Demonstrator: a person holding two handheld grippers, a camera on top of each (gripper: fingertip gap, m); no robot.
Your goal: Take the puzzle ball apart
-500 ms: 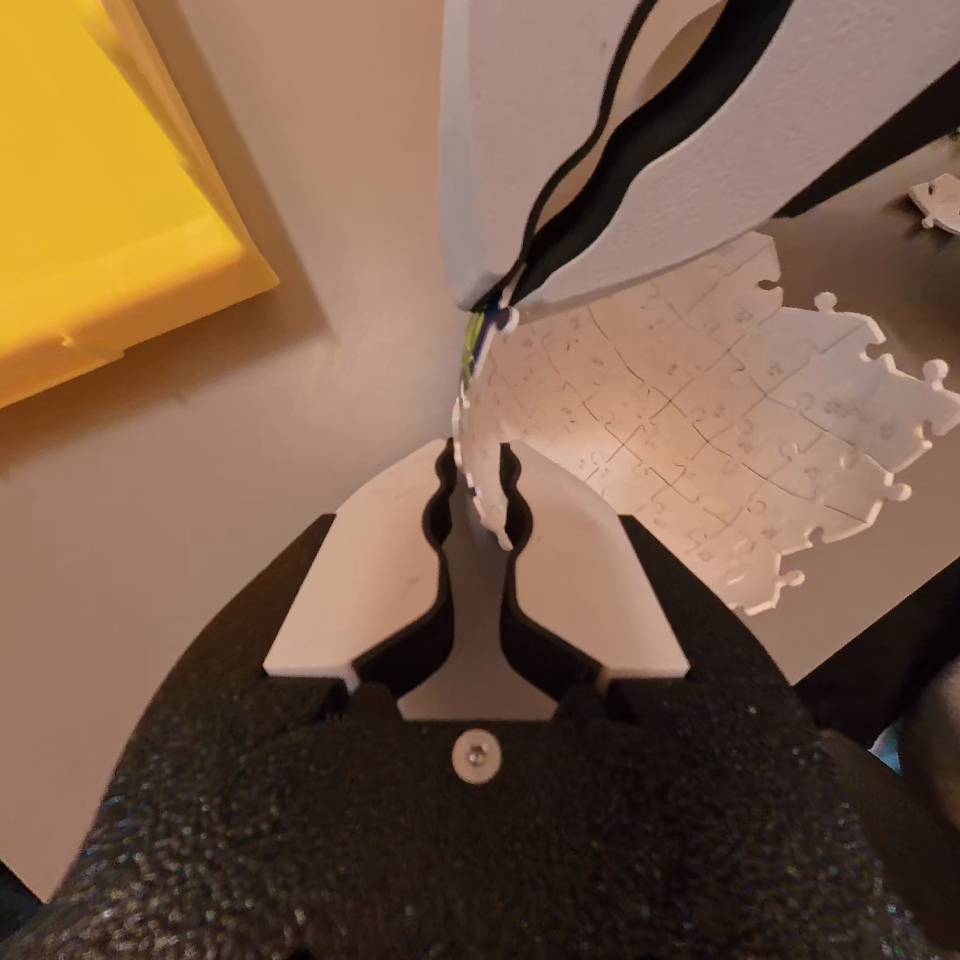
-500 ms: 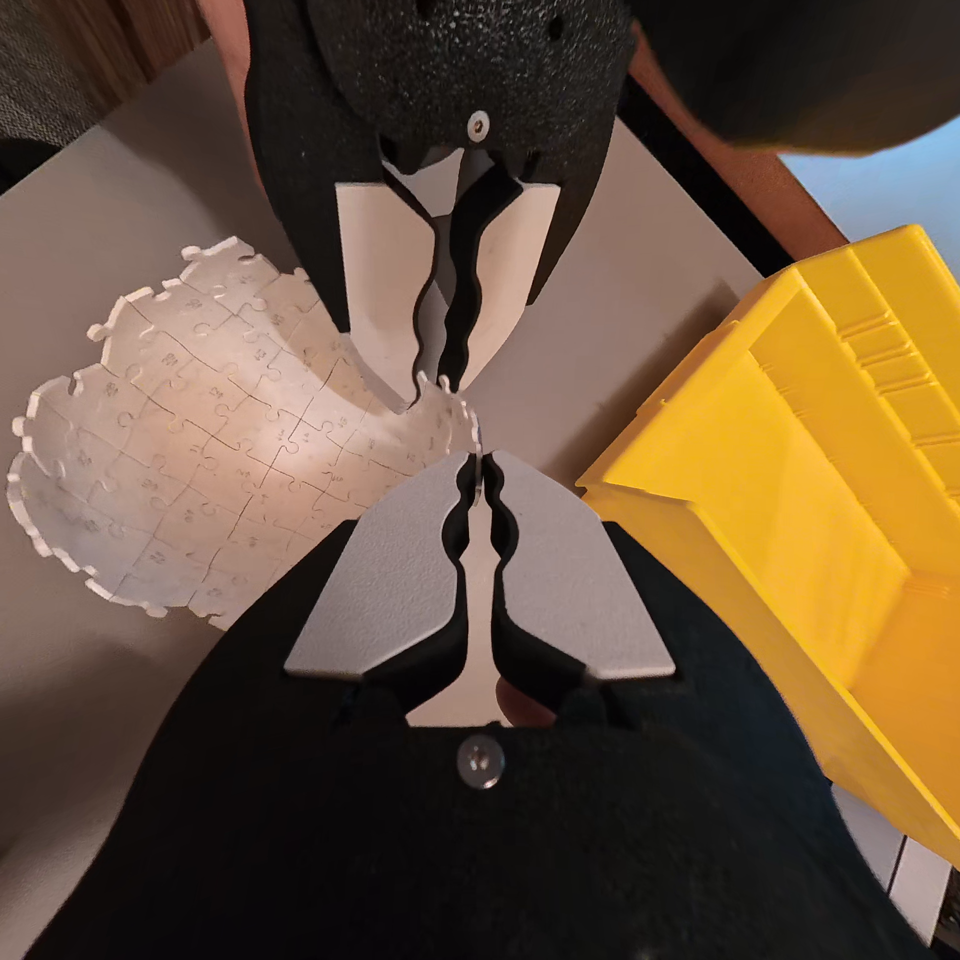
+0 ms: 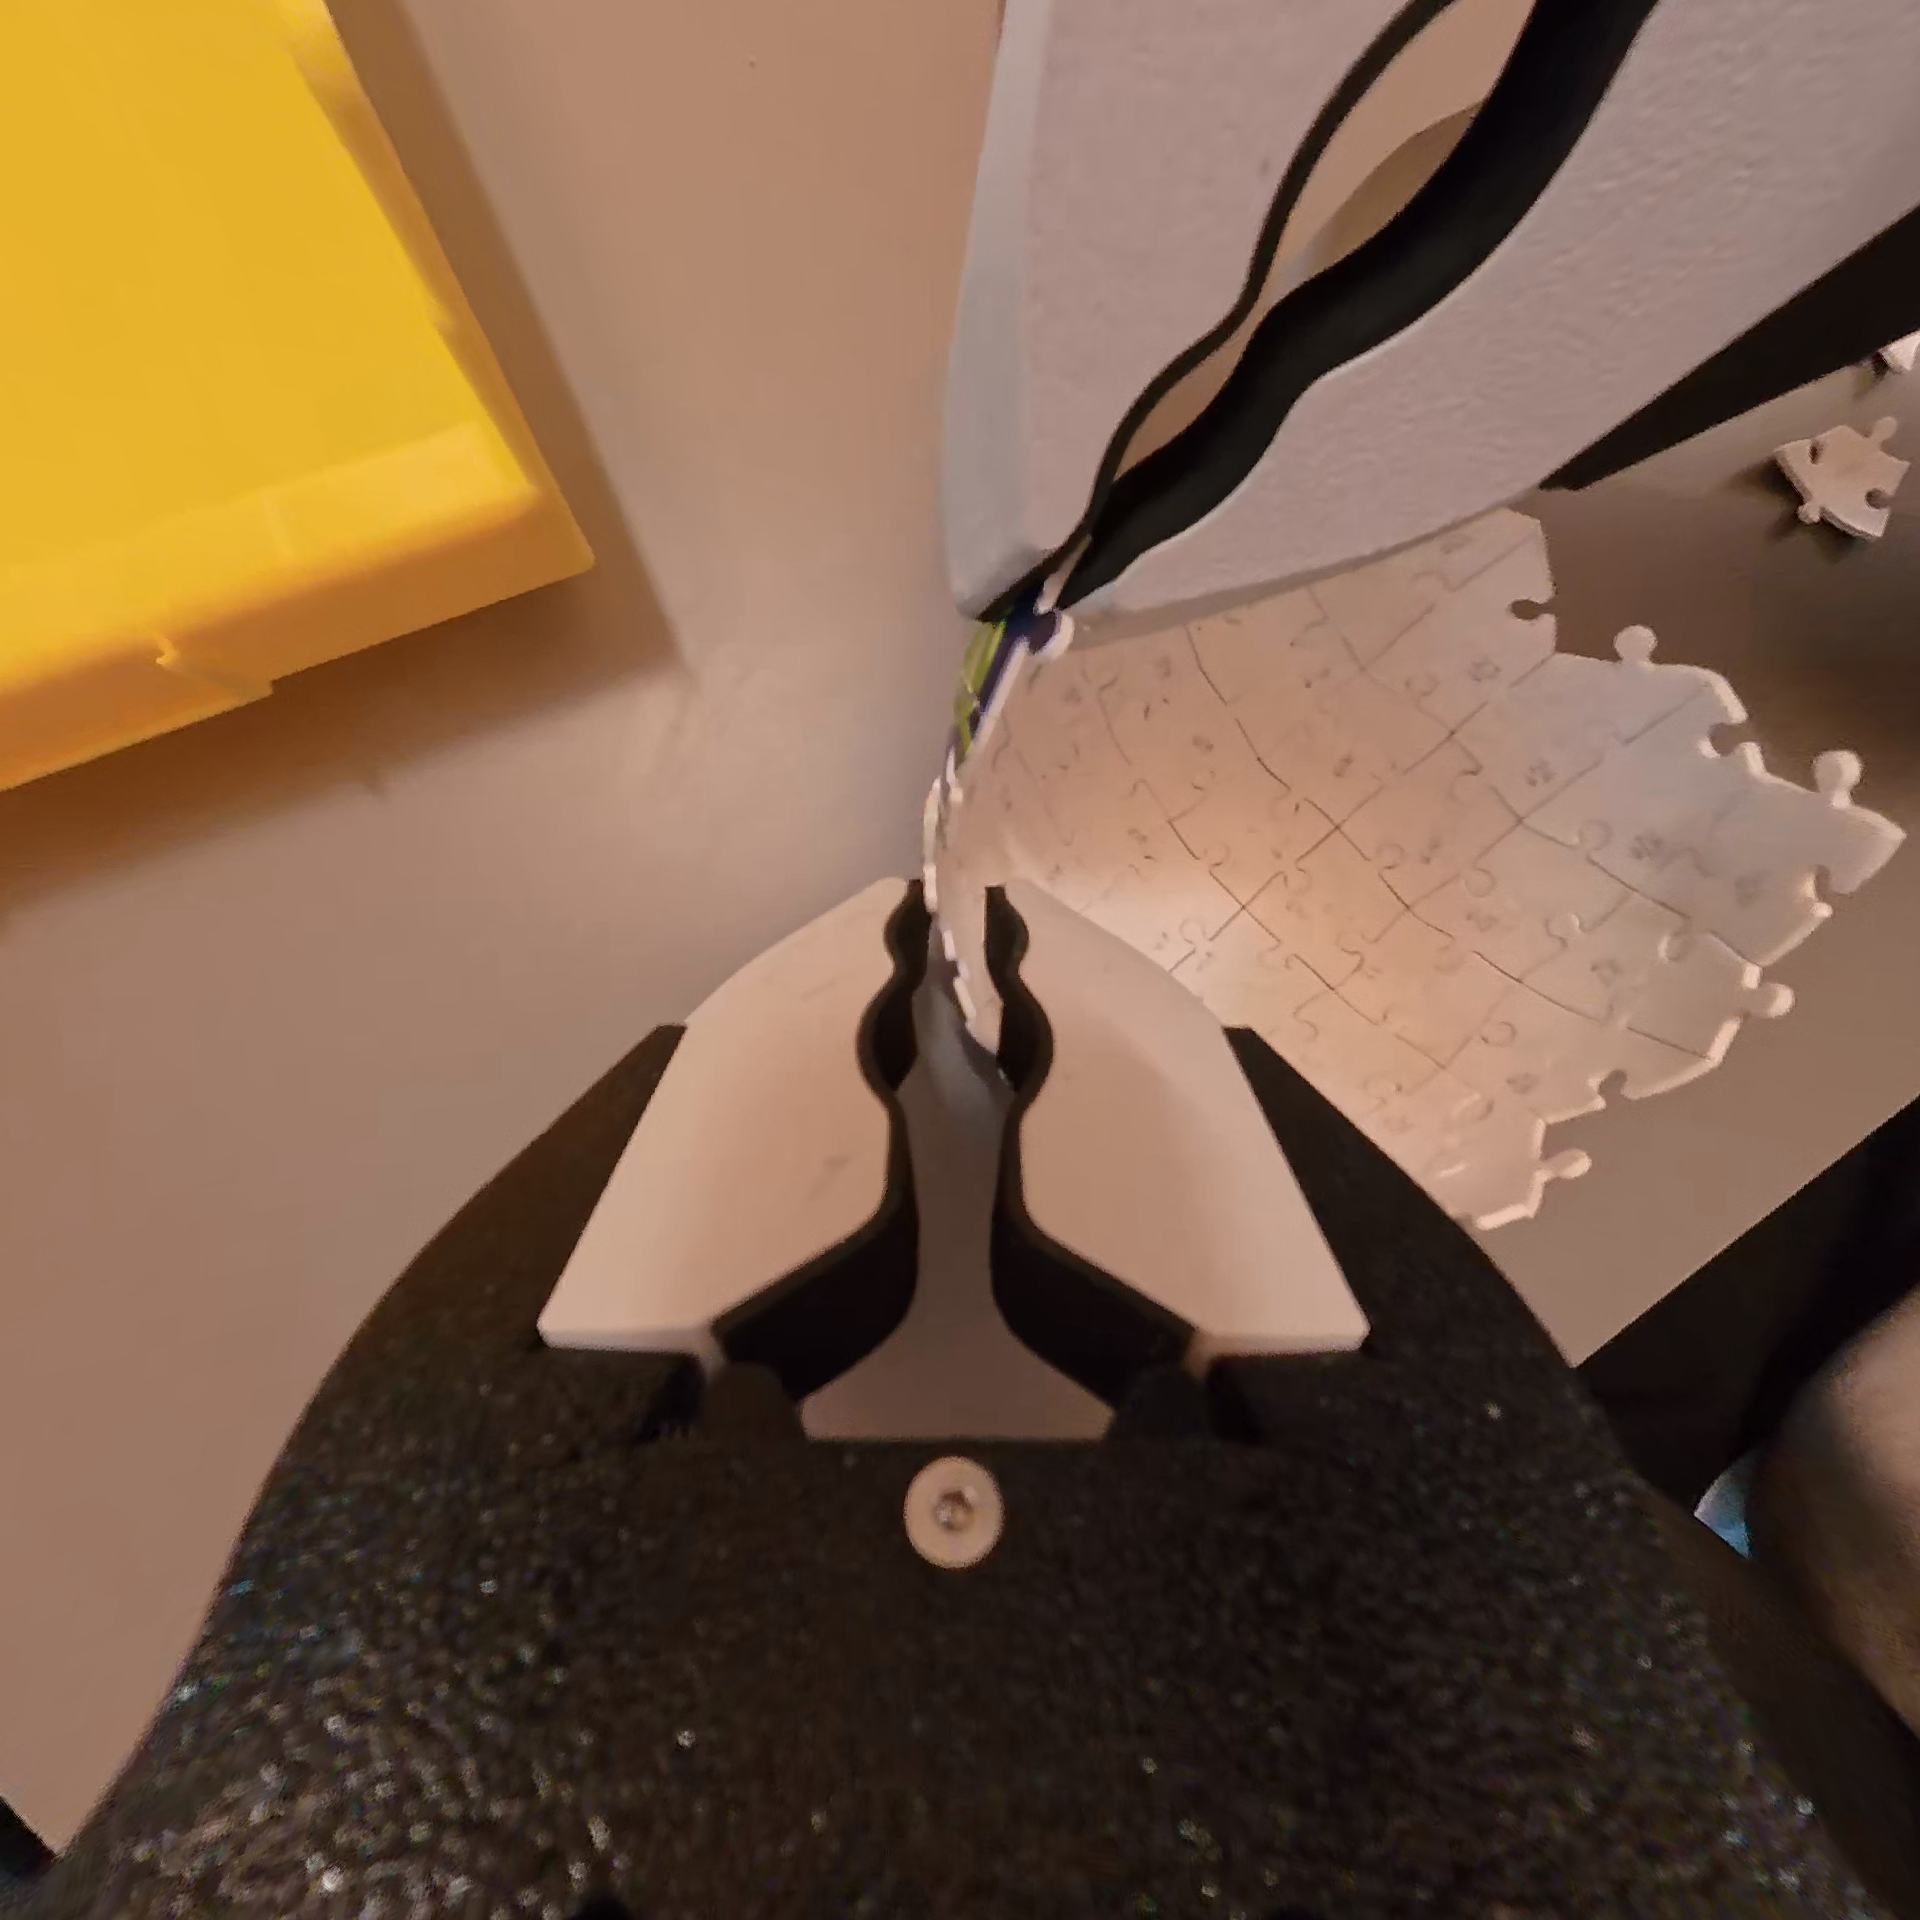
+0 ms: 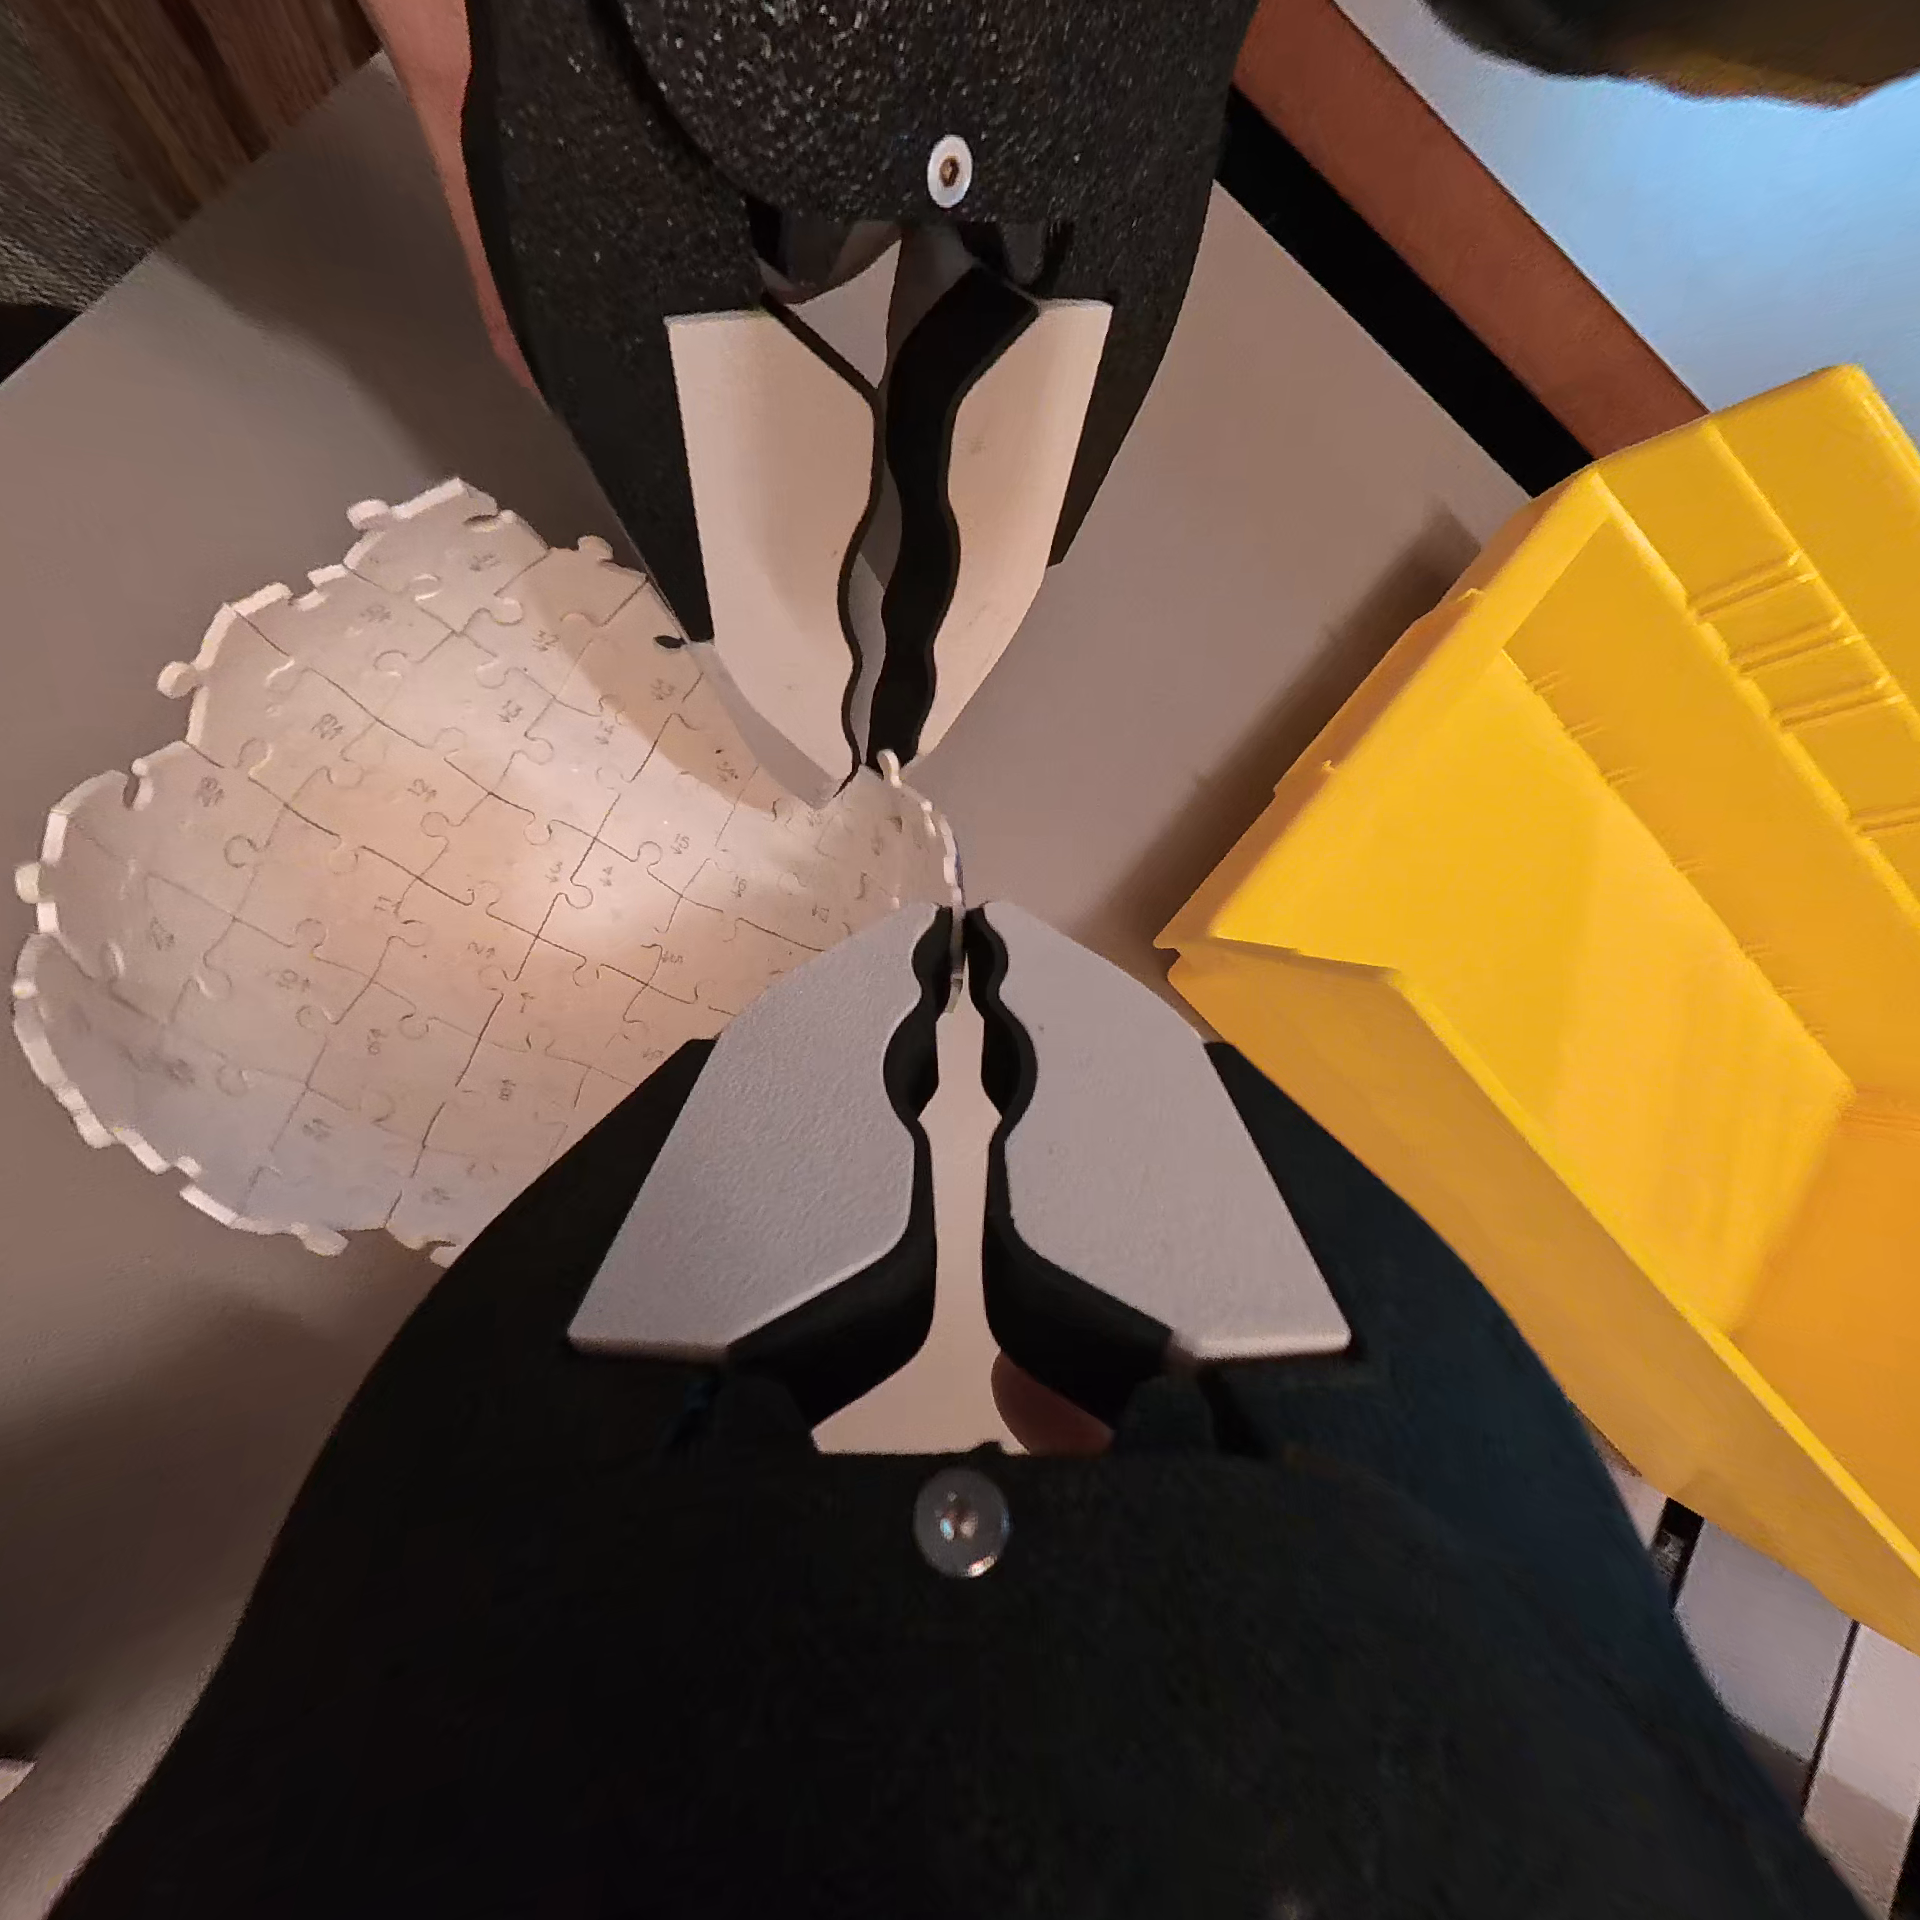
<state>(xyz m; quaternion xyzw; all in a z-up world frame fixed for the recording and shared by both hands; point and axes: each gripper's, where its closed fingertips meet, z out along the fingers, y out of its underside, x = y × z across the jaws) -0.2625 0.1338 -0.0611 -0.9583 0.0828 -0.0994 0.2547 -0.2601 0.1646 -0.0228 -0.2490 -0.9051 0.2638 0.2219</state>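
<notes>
- Puzzle ball (image 4: pixel 416 935) wasn't a ball at that point, just a curved shell of interlocked pieces, white inside face up, sitting on the bench (image 3: pixel 312 1039) with the yellow bin (image 4: pixel 1558 935) just beside it.
- Both of my tongs were on the same stretch of rim, the edge nearest the bin, coming at it from opposite ends so the tips nearly faced each other.
- Left tongs (image 3: pixel 956 966) were nearly closed with the shell's edge running between the pads; it looked pinched, though a sliver of gap showed on one side.
- Right tongs (image 4: pixel 951 956) were clamped down on a rim piece, tips narrow, nothing else in them.
- So the rim ran roughly along the line between the two tongs, and the rest of the shell fanned away from the bin. My guess was that the next move was pulling the two grips apart along that seam.
- Pieces looked like thin stiff plastic, matte, with knobby tabs along the ragged edge.
- A loose piece (image 3: pixel 1839 483) lay well apart on a darker surface.
</notes>
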